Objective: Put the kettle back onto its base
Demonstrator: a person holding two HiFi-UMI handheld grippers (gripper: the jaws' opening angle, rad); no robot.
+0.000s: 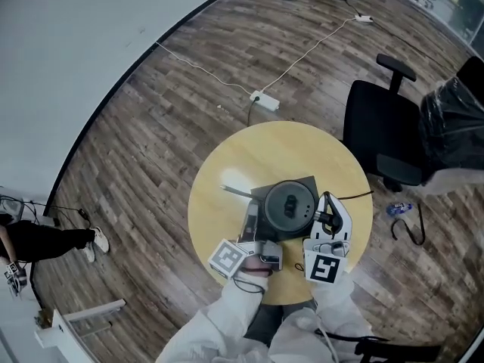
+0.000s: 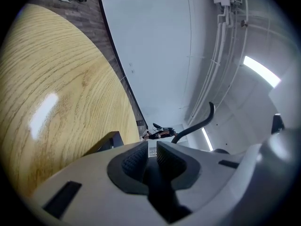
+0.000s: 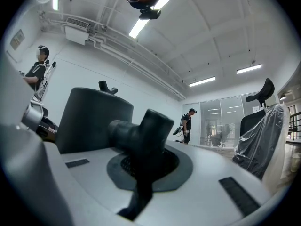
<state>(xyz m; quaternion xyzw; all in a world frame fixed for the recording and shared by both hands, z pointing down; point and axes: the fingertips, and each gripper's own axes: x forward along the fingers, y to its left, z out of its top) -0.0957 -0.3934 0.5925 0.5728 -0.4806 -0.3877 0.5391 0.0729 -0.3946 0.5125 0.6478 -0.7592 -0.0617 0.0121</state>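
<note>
- Although the left cube (image 1: 229,257) and the right cube (image 1: 325,268) each show a bold black-and-white square marker, any print on the kettle (image 1: 290,205) is too small to read.
- The dark kettle, seen from above with its round lid up, is over a dark square base (image 1: 263,197) near the middle of the round wooden table (image 1: 227,165). Whether it rests on the base cannot be told.
- The right gripper (image 1: 328,219) comes in from the kettle's right side, and its jaws are clamped on the kettle's black handle (image 3: 141,135), which fills the space between the pads in the right gripper view.
- The left gripper (image 2: 151,147) lies along the left edge of the base. Its jaws are drawn narrow, with only a slit between the ribbed pads (image 2: 134,160), and whether they pinch anything cannot be made out.
- A black cord (image 1: 355,196) runs off the table's right edge.
- On the plank floor lie a white power strip (image 1: 265,99) and its cable (image 1: 310,48). A black office chair (image 1: 386,138) stands beside the table.
</note>
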